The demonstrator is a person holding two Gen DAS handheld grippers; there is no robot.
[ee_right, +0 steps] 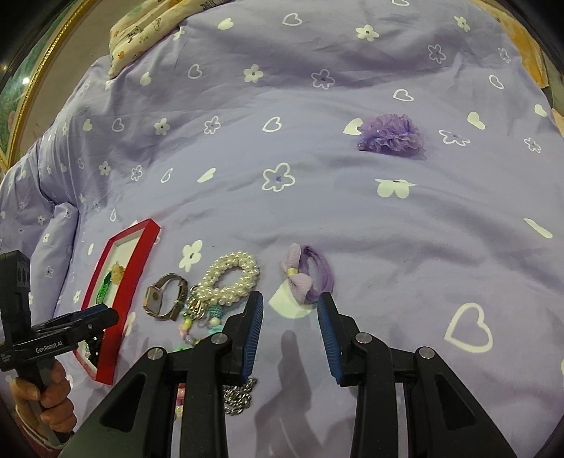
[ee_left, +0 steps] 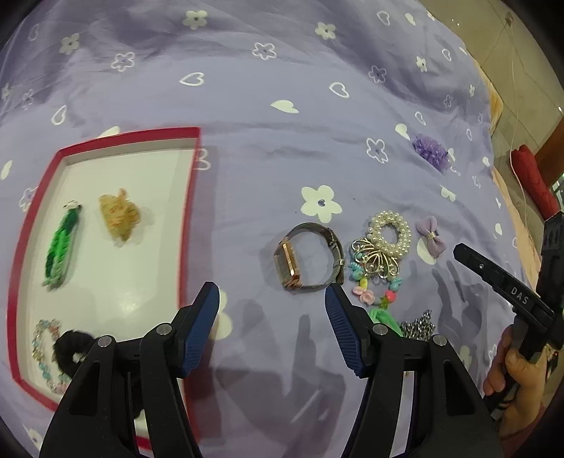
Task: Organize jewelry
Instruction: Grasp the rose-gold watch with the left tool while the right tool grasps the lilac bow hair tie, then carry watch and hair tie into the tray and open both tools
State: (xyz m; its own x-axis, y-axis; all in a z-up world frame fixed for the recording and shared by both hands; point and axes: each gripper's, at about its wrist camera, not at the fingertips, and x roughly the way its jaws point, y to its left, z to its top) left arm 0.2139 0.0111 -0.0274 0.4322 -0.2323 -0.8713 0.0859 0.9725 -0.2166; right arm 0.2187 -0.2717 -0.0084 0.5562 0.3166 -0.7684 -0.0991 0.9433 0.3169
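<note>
Watch (ee_left: 310,259) is lain on its side on the bed (ee_left: 282,105), face toward the red tray (ee_left: 190,211). Left gripper (ee_left: 271,299) and right gripper (ee_right: 290,310) are held part-open, nothing gripped.

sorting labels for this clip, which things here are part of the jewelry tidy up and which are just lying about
Part of the job:
red tray
watch
pearl bracelet
lilac bow tie
purple flower clip
left gripper, open
right gripper, open

Just lying about:
purple bedspread
yellow patterned cloth
</note>
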